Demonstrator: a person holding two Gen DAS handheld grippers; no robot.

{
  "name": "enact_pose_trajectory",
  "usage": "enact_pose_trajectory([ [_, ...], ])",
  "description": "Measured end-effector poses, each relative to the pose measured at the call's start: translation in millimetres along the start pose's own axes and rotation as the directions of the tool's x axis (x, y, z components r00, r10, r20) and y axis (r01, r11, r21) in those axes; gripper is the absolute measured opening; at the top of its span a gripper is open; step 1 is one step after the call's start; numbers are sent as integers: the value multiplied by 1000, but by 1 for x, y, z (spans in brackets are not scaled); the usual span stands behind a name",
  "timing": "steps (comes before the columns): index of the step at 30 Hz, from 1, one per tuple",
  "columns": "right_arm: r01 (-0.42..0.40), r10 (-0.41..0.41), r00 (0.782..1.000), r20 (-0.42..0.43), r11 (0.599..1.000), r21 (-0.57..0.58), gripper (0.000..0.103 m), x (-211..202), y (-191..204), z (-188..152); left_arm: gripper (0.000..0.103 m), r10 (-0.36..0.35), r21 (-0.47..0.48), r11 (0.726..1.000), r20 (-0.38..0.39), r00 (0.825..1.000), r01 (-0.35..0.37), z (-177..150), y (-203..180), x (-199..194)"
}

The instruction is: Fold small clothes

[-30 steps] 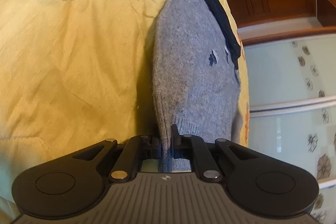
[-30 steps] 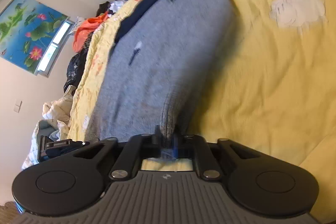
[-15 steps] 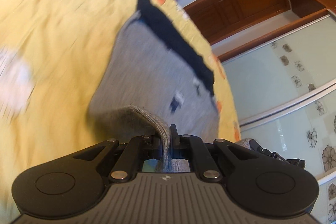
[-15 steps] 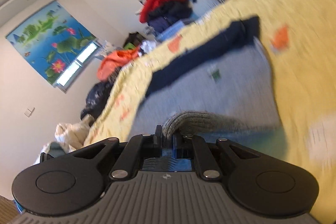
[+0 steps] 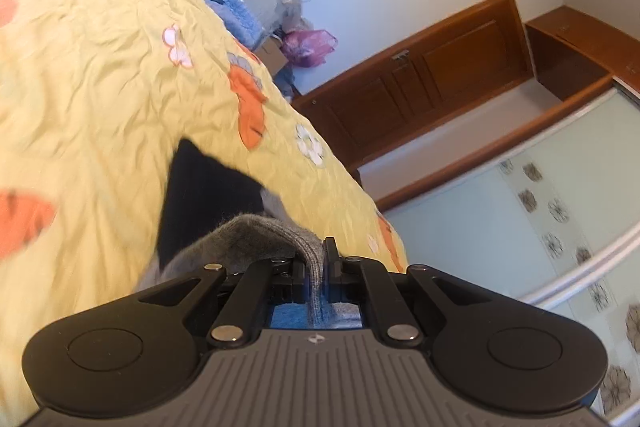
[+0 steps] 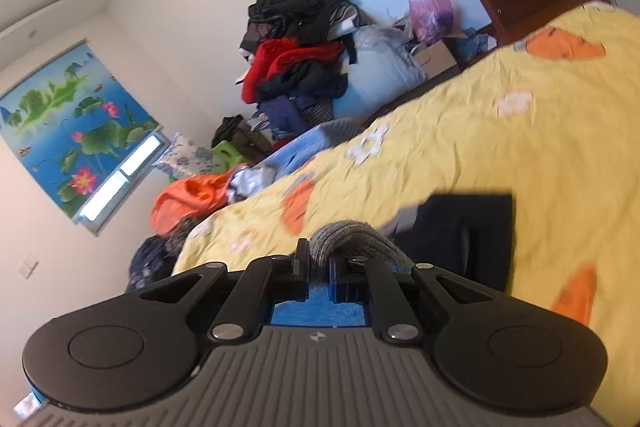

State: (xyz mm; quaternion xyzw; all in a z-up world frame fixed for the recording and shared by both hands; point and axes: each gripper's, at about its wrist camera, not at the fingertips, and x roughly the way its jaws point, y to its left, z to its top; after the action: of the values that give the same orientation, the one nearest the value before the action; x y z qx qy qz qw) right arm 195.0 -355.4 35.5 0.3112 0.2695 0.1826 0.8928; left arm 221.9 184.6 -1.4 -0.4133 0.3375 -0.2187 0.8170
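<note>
The yellow bedspread (image 5: 100, 99) runs wide and bare ahead of me, its edge dropping off toward the wooden door (image 5: 420, 87). I hold both tools tilted slightly downward. My left gripper (image 5: 316, 263) is clamped on the grey sweater (image 5: 248, 239); my right gripper (image 6: 318, 263) pinches another grey fold (image 6: 352, 239). One sweater, one dark band (image 6: 464, 227), two grippers.

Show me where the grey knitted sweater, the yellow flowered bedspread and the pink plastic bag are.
Grey knitted sweater (image 5: 256, 235), left wrist view: raised fold just ahead of the claw.
Yellow flowered bedspread (image 5: 100, 75), left wrist view: bare wrinkled area.
Pink plastic bag (image 6: 432, 11), right wrist view: middle of the bag.
</note>
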Motion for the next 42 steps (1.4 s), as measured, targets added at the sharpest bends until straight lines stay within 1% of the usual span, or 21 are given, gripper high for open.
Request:
enact_pose_trajectory([
  [4, 54, -54, 998, -42, 999, 1, 13, 44, -27, 22, 6, 54, 5, 999, -20, 998, -54, 25, 13, 45],
  [9, 136, -134, 986, -100, 991, 14, 13, 91, -58, 27, 6, 120, 21, 993, -52, 991, -119, 49, 29, 97],
  [12, 163, -160, 981, -112, 986, 19, 13, 108, -71, 29, 6, 145, 54, 988, -66, 987, -141, 59, 29, 120],
  [16, 231, -229, 966, -120, 973, 1, 13, 123, -82, 30, 6, 186, 68, 981, -92, 978, -180, 71, 31, 147],
  [17, 262, -262, 957, -128, 965, -19, 13, 127, -83, 29, 6, 195, 67, 980, -113, 974, -189, 75, 32, 156],
  [20, 310, -310, 935, -173, 950, -28, 13, 141, -90, 24, 8, 280, 107, 958, -125, 952, -268, 78, 36, 175],
  [22, 315, -309, 925, -220, 949, -10, 25, 149, -96, 20, 23, 300, 69, 954, -189, 935, -292, 80, 45, 185],
  [23, 302, -293, 931, -219, 953, 7, 30, 147, -96, 20, 27, 284, 51, 959, -196, 938, -280, 81, 46, 184],
  [24, 303, -294, 931, -214, 953, 10, 43, 142, -92, 21, 46, 278, 46, 961, -170, 945, -274, 83, 44, 176],
  [25, 311, -305, 930, -206, 950, -4, 64, 136, -85, 22, 78, 288, 51, 957, -128, 949, -284, 87, 38, 165],
  [26, 329, -330, 925, -190, 943, -37, 78, 128, -75, 22, 94, 308, 67, 950, -68, 949, -303, 91, 30, 149],
  [27, 351, -361, 918, -164, 932, -86, 103, 118, -64, 23, 103, 329, 88, 941, -6, 944, -328, 94, 22, 132],
  [28, 360, -377, 917, -130, 923, -136, 102, 105, -53, 21, 103, 334, 106, 936, 26, 942, -334, 95, 14, 115],
  [29, 339, -364, 923, -122, 923, -183, 101, 91, -44, 17, 103, 319, 115, 941, 15, 948, -318, 94, 9, 101],
  [31, 283, -319, 937, -146, 934, -220, 101, 62, -34, 6, 103, 258, 110, 962, -60, 964, -250, 81, 2, 73],
  [33, 262, -297, 938, -177, 944, -199, 101, 33, -36, -9, 103, 174, 85, 983, -140, 975, -163, 55, 5, 48],
  [34, 244, -276, 940, -202, 955, -171, 101, 20, -42, -17, 103, 156, 65, 987, -176, 972, -146, 39, 10, 39],
  [35, 226, -251, 942, -220, 965, -132, 101, 7, -49, -26, 103, 158, 47, 987, -216, 964, -151, 23, 16, 34],
  [37, 216, -224, 943, -247, 974, -60, 101, -14, -62, -44, 103, 144, 9, 989, -263, 954, -147, -6, 34, 17],
  [41, 157, -123, 950, -287, 983, 99, 100, -38, -84, -70, 103, 174, -33, 980, -314, 933, -194, -40, 68, -2],
  [42, 133, -90, 951, -296, 983, 130, 98, -40, -87, -75, 103, 170, -45, 980, -311, 935, -193, -44, 73, -5],
])
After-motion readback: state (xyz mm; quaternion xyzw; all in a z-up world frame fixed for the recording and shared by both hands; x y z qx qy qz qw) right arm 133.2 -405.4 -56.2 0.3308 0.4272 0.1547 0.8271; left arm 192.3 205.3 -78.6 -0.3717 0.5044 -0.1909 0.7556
